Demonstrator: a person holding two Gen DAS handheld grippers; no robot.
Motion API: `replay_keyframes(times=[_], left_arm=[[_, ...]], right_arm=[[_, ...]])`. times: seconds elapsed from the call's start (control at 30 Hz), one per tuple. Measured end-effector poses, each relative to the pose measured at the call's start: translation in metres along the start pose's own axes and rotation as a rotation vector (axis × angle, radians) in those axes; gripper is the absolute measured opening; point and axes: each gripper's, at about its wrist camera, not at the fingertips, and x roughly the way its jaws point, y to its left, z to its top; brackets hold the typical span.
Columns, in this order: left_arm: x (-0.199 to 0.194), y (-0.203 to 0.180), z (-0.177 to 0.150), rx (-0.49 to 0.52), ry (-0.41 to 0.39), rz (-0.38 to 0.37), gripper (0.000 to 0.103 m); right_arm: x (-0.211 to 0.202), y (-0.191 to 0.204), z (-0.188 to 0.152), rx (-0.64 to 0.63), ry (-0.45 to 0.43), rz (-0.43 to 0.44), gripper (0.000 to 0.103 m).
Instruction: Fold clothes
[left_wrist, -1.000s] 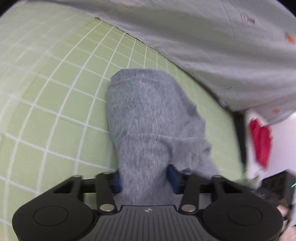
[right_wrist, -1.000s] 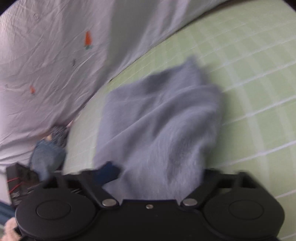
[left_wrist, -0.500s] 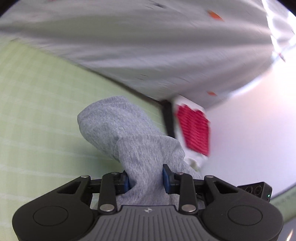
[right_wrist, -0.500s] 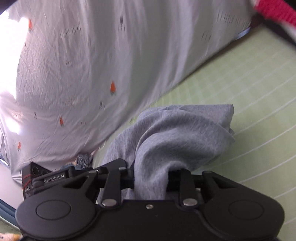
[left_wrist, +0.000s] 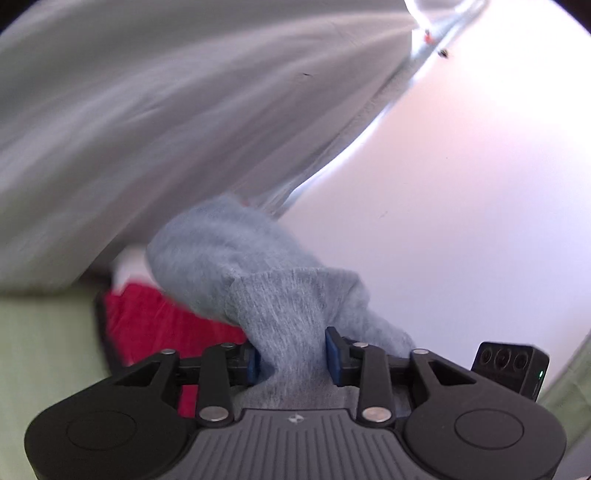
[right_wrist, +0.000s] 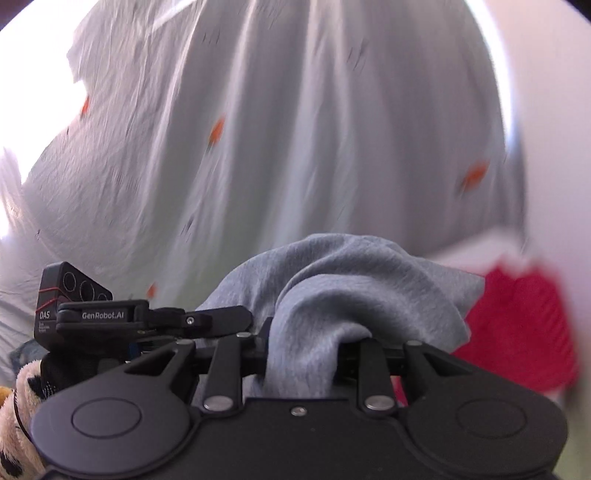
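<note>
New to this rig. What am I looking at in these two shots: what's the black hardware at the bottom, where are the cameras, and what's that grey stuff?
No robot arm here: a person holds a two-finger gripper in each hand, and a fisheye camera on each looks forward along its fingers. The black hardware at the bottom is the gripper itself. In the left wrist view, the left gripper has its blue pads pressed on a grey garment; its jaws have just been opening a little. In the right wrist view, the right gripper clamps the same grey fabric. Behind hangs a white sheet with orange spots; a red cloth and a green surface lie below. The frames are motion-blurred.
</note>
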Motion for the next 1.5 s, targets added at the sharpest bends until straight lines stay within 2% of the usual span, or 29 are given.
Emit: replay_keyframes(times=[0.03, 0.07, 0.1, 0.13, 0.17, 0.23, 0.33, 0.43, 0.47, 0.53, 0.67, 0.8, 0.9, 1.07, 1.2, 1.33, 1.5], left_arm=[[0.02, 0.001, 0.005, 0.016, 0.012, 0.037, 0.054], [0.039, 0.003, 0.009, 0.033, 0.024, 0.076, 0.071], [0.058, 0.01, 0.008, 0.058, 0.039, 0.125, 0.077], [0.074, 0.021, 0.005, 0.074, 0.064, 0.178, 0.082], [0.086, 0.035, -0.002, 0.064, 0.102, 0.23, 0.082], [0.109, 0.064, -0.016, 0.042, 0.177, 0.33, 0.082], [0.126, 0.098, -0.04, -0.02, 0.247, 0.417, 0.083], [0.135, 0.116, -0.055, -0.021, 0.276, 0.474, 0.093], [0.137, 0.118, -0.058, -0.008, 0.277, 0.484, 0.098], [0.142, 0.122, -0.062, 0.018, 0.281, 0.506, 0.1], [0.142, 0.122, -0.054, 0.05, 0.293, 0.515, 0.101], [0.121, 0.098, -0.053, 0.152, 0.273, 0.537, 0.102], [0.094, 0.074, -0.061, 0.199, 0.257, 0.545, 0.103], [0.033, 0.036, -0.076, 0.141, 0.205, 0.566, 0.103], [-0.016, -0.003, -0.086, 0.172, 0.133, 0.543, 0.103], [-0.048, -0.037, -0.098, 0.261, 0.112, 0.529, 0.103], [-0.076, -0.069, -0.128, 0.399, 0.122, 0.574, 0.103]], right_arm=[[0.0, -0.018, 0.014, 0.008, -0.014, -0.011, 0.031], [0.004, -0.038, 0.023, 0.024, -0.02, -0.039, 0.046], [0.016, -0.057, 0.024, 0.039, -0.016, -0.1, 0.072], [0.03, -0.076, 0.022, 0.052, -0.009, -0.172, 0.084], [0.043, -0.094, 0.019, 0.066, -0.002, -0.245, 0.092], [0.074, -0.125, 0.004, 0.137, 0.057, -0.379, 0.091], [0.105, -0.143, -0.029, 0.176, 0.101, -0.492, 0.09], [0.118, -0.134, -0.061, 0.144, 0.037, -0.549, 0.102], [0.119, -0.129, -0.071, 0.121, 0.011, -0.566, 0.103], [0.122, -0.131, -0.085, 0.091, 0.01, -0.606, 0.103], [0.121, -0.134, -0.092, 0.168, -0.018, -0.622, 0.103], [0.106, -0.124, -0.082, 0.157, 0.004, -0.653, 0.103], [0.089, -0.105, -0.078, 0.154, -0.022, -0.655, 0.103], [0.047, -0.057, -0.079, 0.147, -0.067, -0.639, 0.103], [0.013, -0.007, -0.086, 0.135, -0.096, -0.642, 0.103], [-0.019, 0.04, -0.102, 0.108, -0.099, -0.672, 0.103], [-0.054, 0.076, -0.127, 0.128, -0.097, -0.682, 0.103]])
